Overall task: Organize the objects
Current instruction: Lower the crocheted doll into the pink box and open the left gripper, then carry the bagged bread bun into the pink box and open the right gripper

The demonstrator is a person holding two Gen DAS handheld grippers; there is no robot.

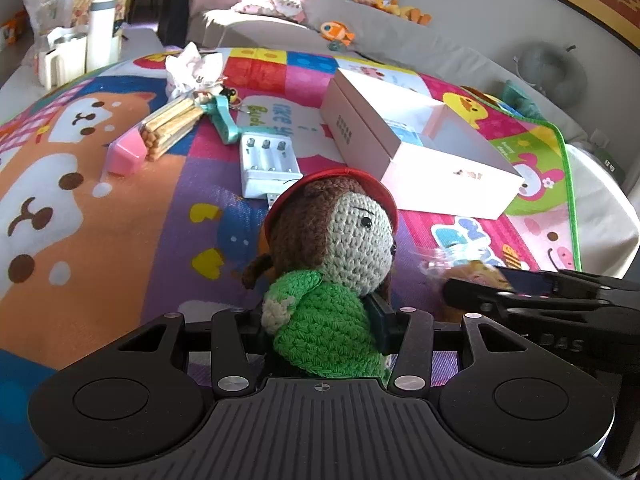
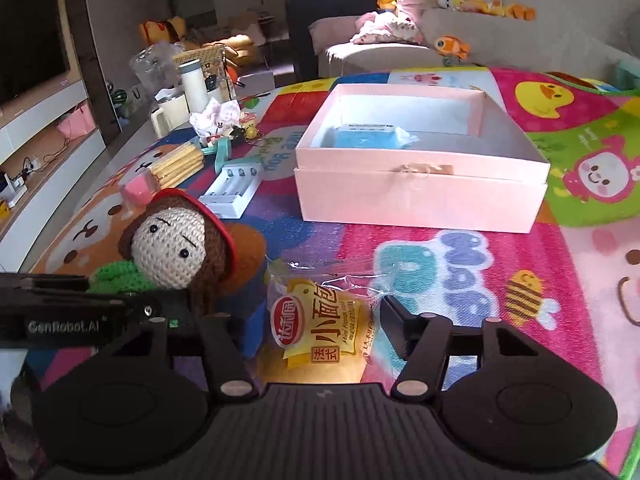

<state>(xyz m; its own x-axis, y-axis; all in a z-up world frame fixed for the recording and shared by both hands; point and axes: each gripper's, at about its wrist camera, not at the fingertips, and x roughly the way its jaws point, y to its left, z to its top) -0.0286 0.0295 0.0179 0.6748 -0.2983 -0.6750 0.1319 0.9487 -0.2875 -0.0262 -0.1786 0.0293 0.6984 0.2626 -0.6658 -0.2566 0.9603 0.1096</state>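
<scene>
My left gripper [image 1: 322, 322] is shut on a crochet doll [image 1: 332, 264] with a red hat, brown hair and green top, holding it by the body above the colourful play mat [image 1: 120, 240]. The doll also shows in the right wrist view [image 2: 176, 244]. My right gripper [image 2: 316, 328] is closed around a packaged small bread [image 2: 320, 328] in clear wrap with a yellow label. An open pink box [image 2: 420, 196] lies ahead with a blue packet [image 2: 368, 136] inside; it also shows in the left wrist view [image 1: 404, 140].
On the mat lie a white battery charger [image 1: 268, 164], a bundle of biscuit sticks [image 1: 172, 128], a pink block [image 1: 124, 156], a teal strap [image 1: 220, 116] and a crumpled tissue pack [image 1: 192, 68]. A sofa [image 1: 360, 32] with plush toys stands behind. A thermos [image 2: 194, 86] stands at left.
</scene>
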